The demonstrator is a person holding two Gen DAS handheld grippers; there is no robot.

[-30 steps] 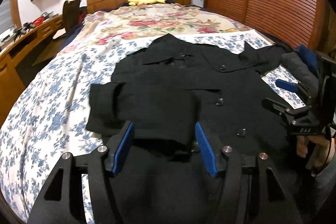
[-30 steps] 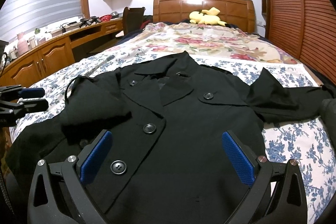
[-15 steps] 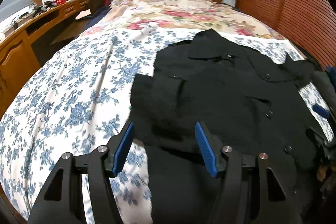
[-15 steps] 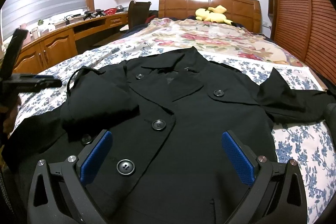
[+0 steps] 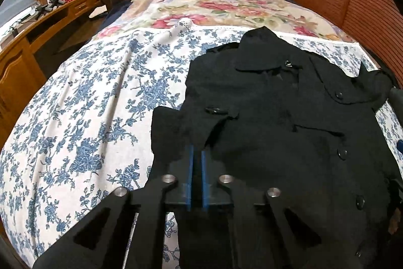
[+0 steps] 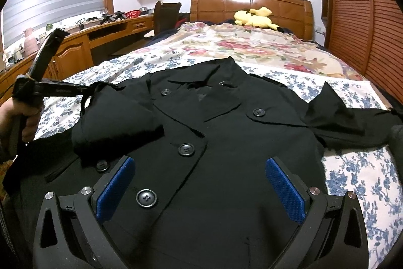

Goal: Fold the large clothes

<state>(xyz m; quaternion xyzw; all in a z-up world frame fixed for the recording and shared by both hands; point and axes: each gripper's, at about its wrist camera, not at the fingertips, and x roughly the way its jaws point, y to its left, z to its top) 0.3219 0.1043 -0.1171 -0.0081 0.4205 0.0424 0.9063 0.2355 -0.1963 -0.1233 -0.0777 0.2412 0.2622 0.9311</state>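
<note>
The left gripper (image 5: 197, 155) is seen clamped on a fold of the black coat (image 5: 289, 132), its blue pads pressed nearly together with dark cloth pinched between them; a second earlier the same pads were spread wide over the coat with nothing gripped. Since then the view from this gripper has swung away from the coat's middle, so that much more of the blue-flowered sheet (image 5: 83, 117) is shown beside the coat than before. In the right wrist view the left gripper (image 6: 87, 90) is held in a bare hand (image 6: 19, 121) at the coat's folded-in sleeve, its tips at the sleeve's edge, pointing steeply down; earlier it was lower and farther from the sleeve. The right gripper (image 6: 200, 187) is kept where it was, its jaws wide apart above the coat's buttoned front, gripping nothing. The coat is laid front up on the sheet, collar toward the wooden headboard (image 6: 252, 5), one sleeve spread out sideways
</note>
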